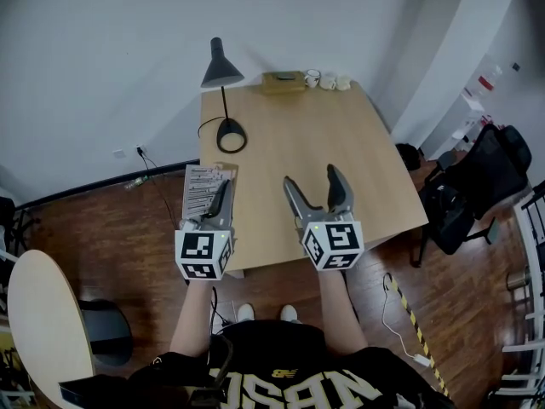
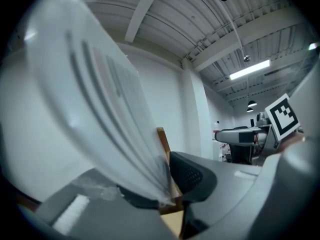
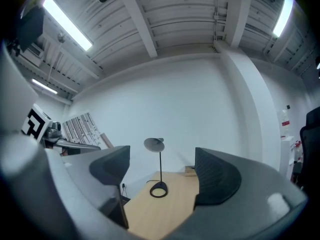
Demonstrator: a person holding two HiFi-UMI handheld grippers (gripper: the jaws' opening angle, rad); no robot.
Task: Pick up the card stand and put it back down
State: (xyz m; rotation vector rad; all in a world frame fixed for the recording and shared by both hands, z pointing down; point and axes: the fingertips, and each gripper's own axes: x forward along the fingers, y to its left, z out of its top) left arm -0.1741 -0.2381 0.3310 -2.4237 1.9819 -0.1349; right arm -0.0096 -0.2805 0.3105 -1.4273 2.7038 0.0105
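Note:
The card stand [image 1: 204, 188] is a clear sheet with a printed card and a wooden base, held up at the table's left front edge. My left gripper [image 1: 224, 196] is shut on its lower edge. In the left gripper view the sheet [image 2: 100, 99] fills the left half, tilted, with the wooden base [image 2: 162, 143] pinched where my left gripper [image 2: 167, 186] closes. My right gripper [image 1: 312, 182] hovers over the wooden table [image 1: 358, 160] with its jaws open and nothing between them. The right gripper view shows that gripper [image 3: 162, 176] open, with the stand [image 3: 82, 129] off to its left.
A black desk lamp [image 1: 223, 100] stands at the table's back left, its cord running off the edge. A wooden box [image 1: 283, 81] and small cups [image 1: 328, 81] sit along the back edge. A black chair with bags [image 1: 477, 181] is at the right, a round table [image 1: 38, 313] at the left.

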